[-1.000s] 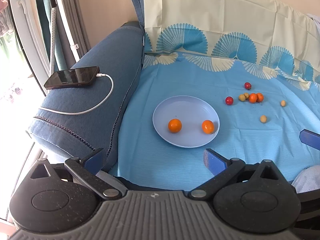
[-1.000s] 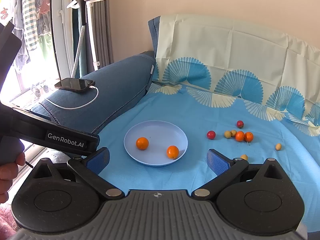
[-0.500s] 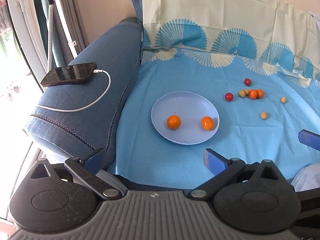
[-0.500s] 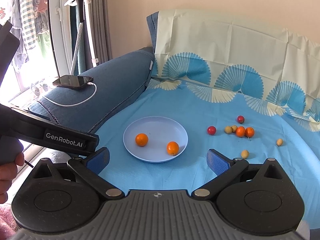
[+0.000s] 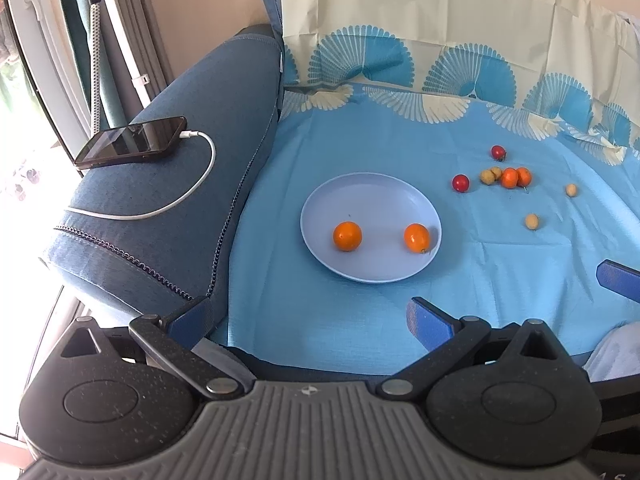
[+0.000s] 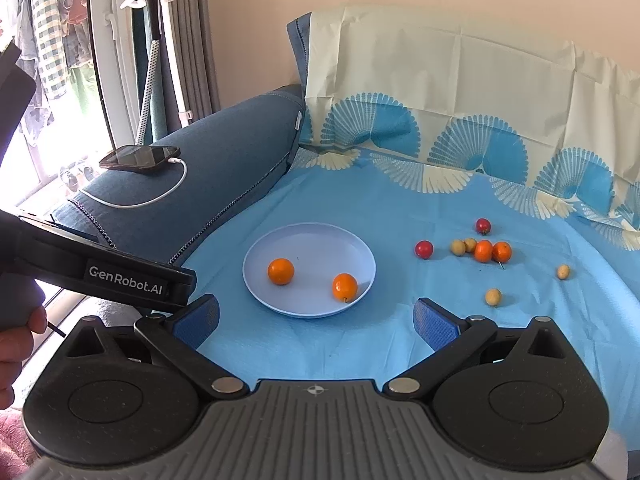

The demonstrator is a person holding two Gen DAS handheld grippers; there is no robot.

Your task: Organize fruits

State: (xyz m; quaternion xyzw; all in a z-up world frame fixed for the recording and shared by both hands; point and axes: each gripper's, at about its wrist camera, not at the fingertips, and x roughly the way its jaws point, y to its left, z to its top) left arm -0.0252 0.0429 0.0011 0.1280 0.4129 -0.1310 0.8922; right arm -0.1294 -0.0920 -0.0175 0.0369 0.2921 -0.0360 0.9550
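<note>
Step in hand: sorting, part done. 2 oranges already lie in my plate (image 6: 256, 276), a shallow, smooth, pale lilac dish at frame centre: one orange (image 6: 281, 271) left, one orange (image 6: 345, 287) near the right rim.

Left tongs (image 5: 308, 320): spread, holding nothing, low in frame.
Right tongs (image 6: 316, 320): spread, holding nothing, low in frame.

Loose fruit, right of centre on the matte blue cloth (image 6: 360, 208):
- 2 glossy red fruits (image 6: 424, 249), round.
- 2 small orange fruits (image 6: 483, 250), touching.
- 4 dull yellow fruits (image 6: 493, 297), oval.

Next move, as I judge it: carry my right tongs to the nearest yellow fruit and pinch gently; round skins roll on soft cloth.

Elsewhere: phone (image 6: 140, 157) on the denim-blue armrest, upper left.
</note>
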